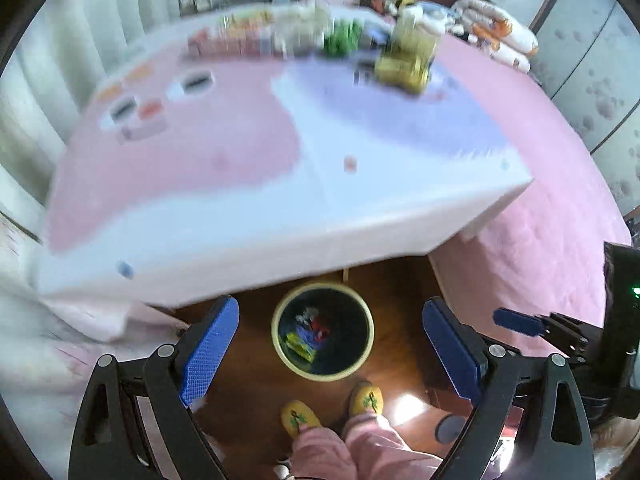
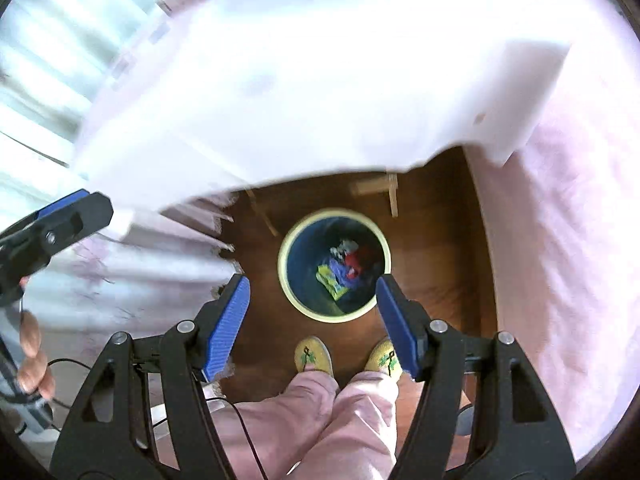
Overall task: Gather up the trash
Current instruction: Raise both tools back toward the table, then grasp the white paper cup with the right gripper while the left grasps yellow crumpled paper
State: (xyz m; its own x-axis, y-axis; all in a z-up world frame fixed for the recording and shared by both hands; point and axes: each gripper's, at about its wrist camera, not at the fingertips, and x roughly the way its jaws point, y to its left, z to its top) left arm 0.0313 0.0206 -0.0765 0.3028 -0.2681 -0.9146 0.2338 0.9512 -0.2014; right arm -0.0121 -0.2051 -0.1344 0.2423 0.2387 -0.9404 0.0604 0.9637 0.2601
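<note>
The trash bin (image 1: 322, 331), a round pail with a pale yellow rim and dark inside, stands on the brown wooden floor (image 1: 248, 392) in the lower middle of both views, just in front of the person's yellow slippers (image 1: 300, 418). Crumpled wrappers (image 1: 308, 334) in yellow, blue and red lie at its bottom, so some of the collecting looks done.

Both tools hang above the bin, pointing down, which suits a drop into its mouth. The left gripper (image 1: 332, 350) has its blue pads (image 1: 210, 350) spread wide apart with nothing between them; the bin shows in the gap. The right gripper (image 2: 312, 320) is likewise spread and empty, its pads framing the bin (image 2: 334, 265) and the wrappers (image 2: 342, 270) inside. Each tool appears at the edge of the other's view, so the two sit close side by side.

Above the bin, the white table (image 1: 280, 216) with its pink-and-white top fills the upper half of the frames. At its far edge, in the upper middle of the left view, is a blurred clutter of items (image 1: 312, 36); a yellowish object (image 1: 406, 60) and a green one (image 1: 342, 38) stand out, though what they are cannot be told. A pink bedcover (image 1: 552, 216) fills the right side. More trash probably waits on that table, so a return reach upward seems the likely next need.
</note>
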